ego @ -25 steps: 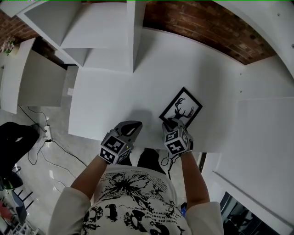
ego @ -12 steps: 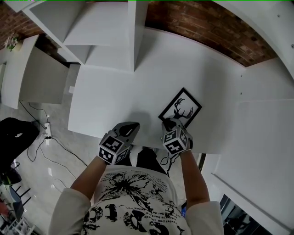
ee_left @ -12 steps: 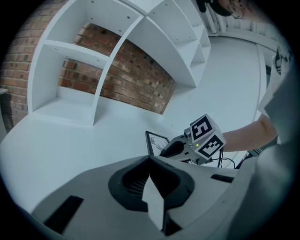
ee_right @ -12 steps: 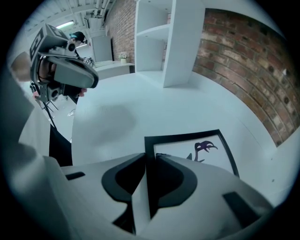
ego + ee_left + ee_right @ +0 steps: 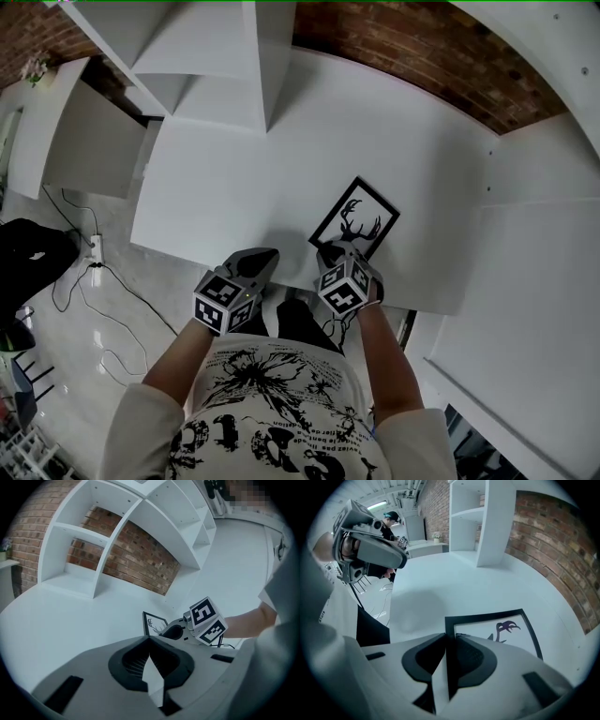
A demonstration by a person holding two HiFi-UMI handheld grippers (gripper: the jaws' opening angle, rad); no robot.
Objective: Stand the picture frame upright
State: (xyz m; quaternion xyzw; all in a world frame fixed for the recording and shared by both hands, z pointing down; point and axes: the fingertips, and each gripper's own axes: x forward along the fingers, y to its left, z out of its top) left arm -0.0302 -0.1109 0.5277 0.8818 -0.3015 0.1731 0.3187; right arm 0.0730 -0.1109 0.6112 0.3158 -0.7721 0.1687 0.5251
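Currently the picture frame (image 5: 354, 220) lies face up on the white desk (image 5: 234, 187), close to its near edge. The right gripper (image 5: 330, 255) has just been closing its jaws, which now pinch the frame's near corner edge. The left gripper (image 5: 262, 258) hangs just beside it at the desk's edge, jaws together and empty.

Such a small bite at one corner could let the frame swing or slip as it is tipped up, and being this near the edge it might slide off. Whether a back stand is folded out cannot be seen.

The frame's long axis runs diagonally, near-left to far-right, with the deer's antlers pointing away from the person.
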